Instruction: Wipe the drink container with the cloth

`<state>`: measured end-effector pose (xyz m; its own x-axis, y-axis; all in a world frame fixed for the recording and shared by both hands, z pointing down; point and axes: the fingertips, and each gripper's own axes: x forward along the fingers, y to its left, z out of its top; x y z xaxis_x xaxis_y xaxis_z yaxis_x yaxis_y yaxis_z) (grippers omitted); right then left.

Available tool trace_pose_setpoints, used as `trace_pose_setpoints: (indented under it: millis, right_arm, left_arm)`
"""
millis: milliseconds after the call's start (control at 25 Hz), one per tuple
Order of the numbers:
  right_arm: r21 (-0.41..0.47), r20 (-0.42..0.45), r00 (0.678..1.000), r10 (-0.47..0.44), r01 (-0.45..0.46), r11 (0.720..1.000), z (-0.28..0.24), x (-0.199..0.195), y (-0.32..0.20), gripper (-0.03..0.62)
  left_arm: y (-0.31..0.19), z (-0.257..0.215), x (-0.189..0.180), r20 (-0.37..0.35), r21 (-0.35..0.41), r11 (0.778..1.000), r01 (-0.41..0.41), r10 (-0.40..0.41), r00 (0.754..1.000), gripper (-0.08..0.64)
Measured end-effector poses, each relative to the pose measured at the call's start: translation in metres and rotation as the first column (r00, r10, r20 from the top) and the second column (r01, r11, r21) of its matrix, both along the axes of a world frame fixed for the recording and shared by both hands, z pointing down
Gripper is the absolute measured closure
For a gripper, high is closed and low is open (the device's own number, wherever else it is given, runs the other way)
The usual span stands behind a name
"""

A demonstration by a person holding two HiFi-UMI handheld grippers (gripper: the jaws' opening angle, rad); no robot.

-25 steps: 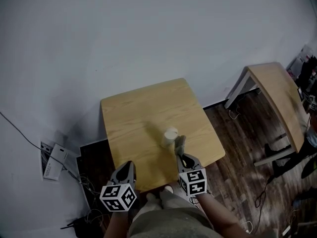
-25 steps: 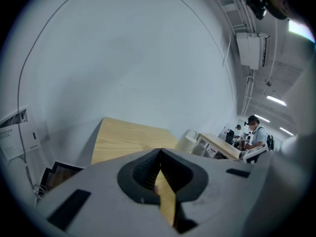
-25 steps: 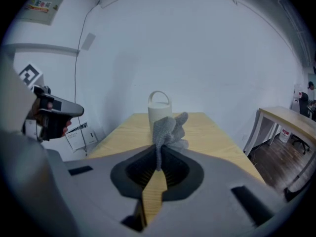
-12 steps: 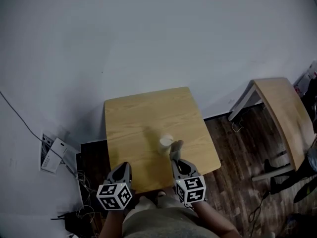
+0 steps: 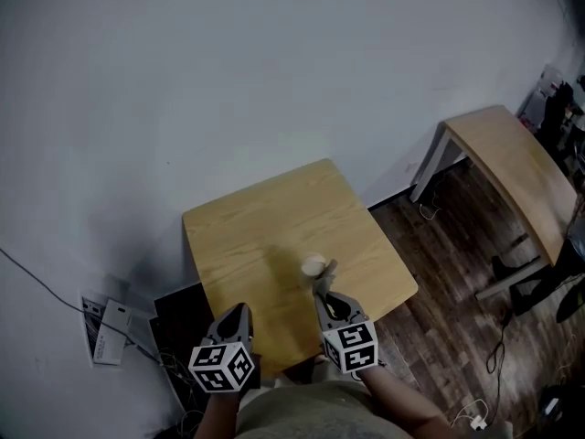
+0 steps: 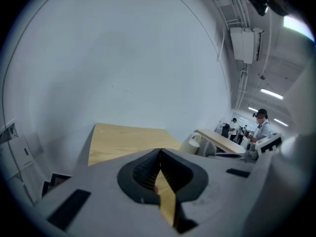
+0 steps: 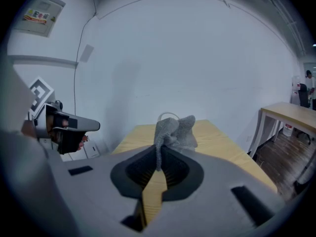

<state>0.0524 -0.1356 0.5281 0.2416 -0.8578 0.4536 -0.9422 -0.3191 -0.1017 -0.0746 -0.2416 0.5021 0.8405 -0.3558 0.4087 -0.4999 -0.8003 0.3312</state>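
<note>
Right gripper [image 7: 159, 158]: jaws clamped on the grey cloth [image 7: 174, 131], which stands bunched above the tips. Just beyond the cloth, the white drink container [image 5: 313, 266] stands upright near the middle of the wooden table [image 5: 247, 236]; whether cloth and container touch cannot be told. Left gripper [image 6: 160, 154]: jaws pressed together, nothing between them, at the table's near left edge, apart from the container.

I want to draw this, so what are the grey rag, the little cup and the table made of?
The rag looks like soft knitted or woven fabric: bumpy texture, floppy folds. The cup seems matte paper or plastic; too small to tell which. The table top looks like pale wood or wood-look laminate, with grain lines.
</note>
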Motion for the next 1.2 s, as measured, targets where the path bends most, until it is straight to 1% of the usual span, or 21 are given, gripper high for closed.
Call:
trace_pose_setpoints:
  millis: [200, 440, 600, 800, 1000, 1200]
  right_arm:
    - [-0.005, 0.007, 0.996, 0.093, -0.093, 0.996, 0.005, -0.011, -0.016, 0.578]
    - [-0.029, -0.007, 0.985, 0.17, -0.17, 0.985, 0.012, -0.016, -0.033, 0.578]
    - [-0.066, -0.006, 0.977, 0.215, -0.215, 0.974, 0.026, -0.017, -0.037, 0.578]
    - [-0.121, -0.025, 0.972, 0.232, -0.233, 0.965, 0.049, -0.013, -0.045, 0.578]
    - [-0.161, 0.002, 0.963, 0.27, -0.266, 0.95, 0.069, -0.011, -0.05, 0.578]
    - [-0.209, 0.018, 0.955, 0.295, -0.285, 0.936, 0.093, -0.012, -0.053, 0.578]
  left_arm:
    - [-0.015, 0.003, 0.0, 0.002, -0.008, 0.994, -0.109, 0.109, 0.994, 0.558]
    - [-0.029, 0.004, 0.003, -0.007, -0.013, 0.977, -0.214, 0.214, 0.977, 0.558]
    - [-0.038, 0.009, -0.001, -0.006, -0.023, 0.967, -0.254, 0.253, 0.967, 0.558]
    - [-0.046, 0.016, -0.001, -0.001, -0.031, 0.954, -0.298, 0.298, 0.955, 0.558]
    - [-0.048, 0.021, 0.001, 0.007, -0.034, 0.939, -0.342, 0.342, 0.94, 0.558]
    - [-0.052, 0.029, 0.001, 0.018, -0.047, 0.93, -0.365, 0.366, 0.93, 0.558]
